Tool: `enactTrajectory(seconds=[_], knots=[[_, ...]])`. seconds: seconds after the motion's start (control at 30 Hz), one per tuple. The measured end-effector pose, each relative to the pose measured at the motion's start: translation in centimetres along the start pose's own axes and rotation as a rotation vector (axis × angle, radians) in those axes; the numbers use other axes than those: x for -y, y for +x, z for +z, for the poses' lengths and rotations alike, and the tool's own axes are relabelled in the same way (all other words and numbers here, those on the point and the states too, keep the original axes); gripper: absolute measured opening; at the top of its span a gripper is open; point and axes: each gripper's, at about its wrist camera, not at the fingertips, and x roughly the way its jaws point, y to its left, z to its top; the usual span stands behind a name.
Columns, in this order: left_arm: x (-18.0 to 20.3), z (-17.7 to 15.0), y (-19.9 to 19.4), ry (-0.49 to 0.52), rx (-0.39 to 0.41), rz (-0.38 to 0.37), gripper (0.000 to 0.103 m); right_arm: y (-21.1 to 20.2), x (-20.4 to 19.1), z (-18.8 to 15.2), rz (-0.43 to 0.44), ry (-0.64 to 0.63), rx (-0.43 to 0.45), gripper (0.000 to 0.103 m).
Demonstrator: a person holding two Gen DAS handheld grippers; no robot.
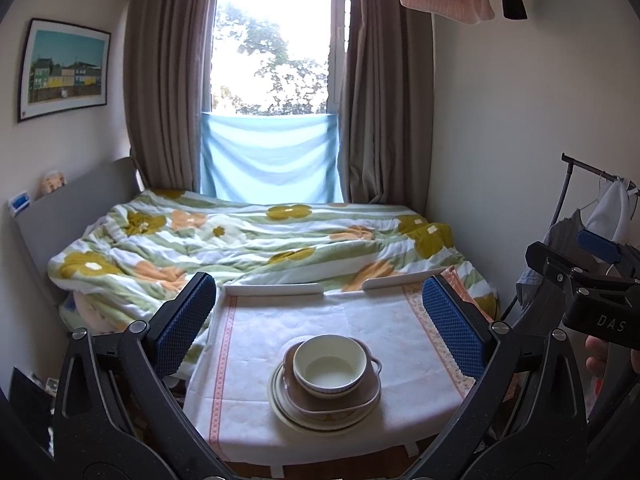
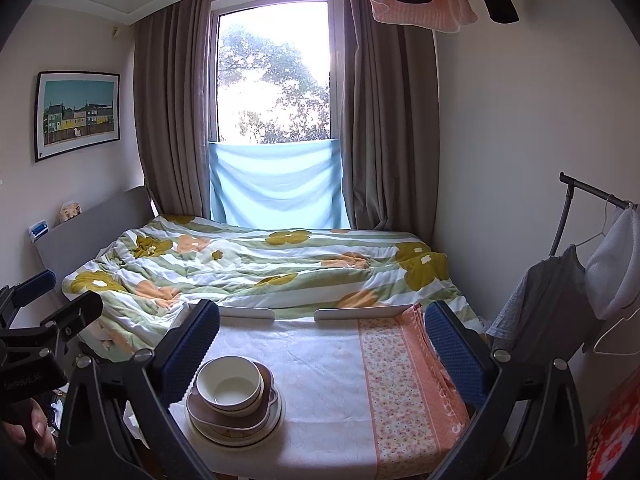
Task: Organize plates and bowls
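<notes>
Stack: a white bowl point(image 1: 330, 364) sits in a brown dish point(image 1: 332, 394) on pale plates point(image 1: 280, 404), all nested in one pile near the front edge of the table point(image 1: 392, 332).
Elsewhere: no other crockery shows on the cloth.
Left gripper point(image 1: 320, 320): fingers spread wide, empty, held above and behind the pile.
Right gripper point(image 2: 322, 346): spread wide, empty, the pile low to its left.
Progress: stacking looks finished, judging by the single tidy pile; at most a move elsewhere remains.

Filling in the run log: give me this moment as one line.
dishes: bowl atop brown dish on round plates, stacked | left gripper: open, above table, empty | right gripper: open, empty
</notes>
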Motion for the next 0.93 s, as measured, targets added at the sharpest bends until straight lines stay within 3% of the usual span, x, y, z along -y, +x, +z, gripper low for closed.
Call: enactTrajectory(seconds=[0.93], knots=[[-0.1, -0.3, 1.1, -0.014, -0.009, 0.043, 0.103, 0.3, -0.2, 0.6, 0.006, 0.002, 0.004, 0.102]])
